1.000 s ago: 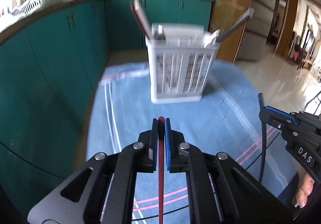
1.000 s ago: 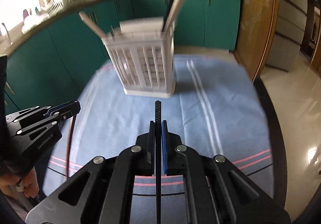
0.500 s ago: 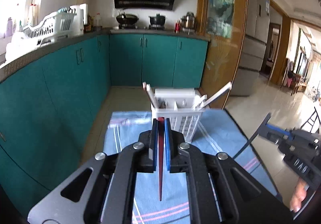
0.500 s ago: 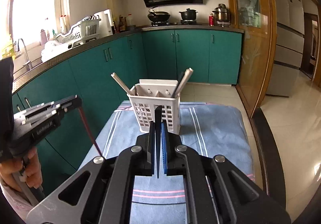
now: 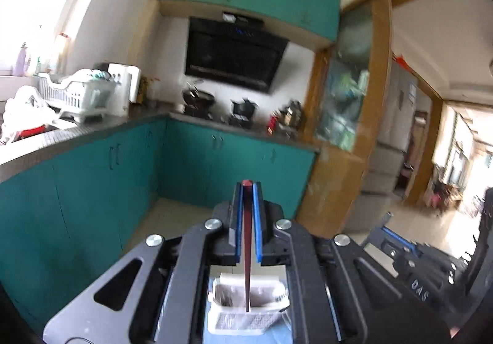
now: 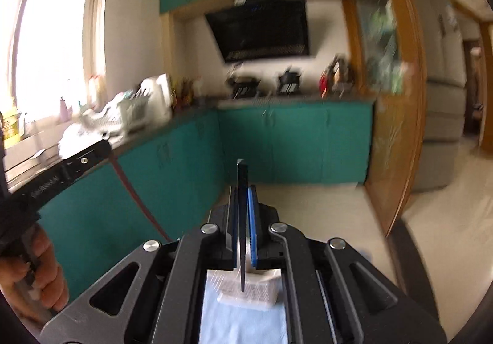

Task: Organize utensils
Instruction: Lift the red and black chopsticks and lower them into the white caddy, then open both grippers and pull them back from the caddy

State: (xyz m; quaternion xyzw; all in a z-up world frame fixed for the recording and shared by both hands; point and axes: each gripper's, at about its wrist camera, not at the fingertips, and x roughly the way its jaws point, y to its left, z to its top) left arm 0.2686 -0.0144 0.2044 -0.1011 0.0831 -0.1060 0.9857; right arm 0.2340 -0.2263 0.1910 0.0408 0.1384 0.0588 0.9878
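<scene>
My left gripper (image 5: 247, 186) is shut on a red chopstick (image 5: 247, 254), which hangs down with its tip over the open top of the white utensil basket (image 5: 246, 317) below. My right gripper (image 6: 242, 190) is shut on a black chopstick (image 6: 242, 239), its tip hanging above the same basket (image 6: 246, 290). Both grippers are lifted and tilted up toward the kitchen wall. The left gripper also shows in the right wrist view (image 6: 101, 146) with the red chopstick (image 6: 135, 196) trailing from it. The right gripper also shows in the left wrist view (image 5: 385, 217).
The basket stands on a blue cloth (image 6: 243, 325). Teal cabinets (image 5: 92, 190) and a counter with a dish rack (image 5: 77, 94) run along the left and back. A wooden door frame (image 6: 397, 128) stands at the right.
Both grippers have risen and tilted upward, so the basket has dropped from the middle of each view to the bottom, under the chopstick tips. Both stay shut on their chopsticks.
</scene>
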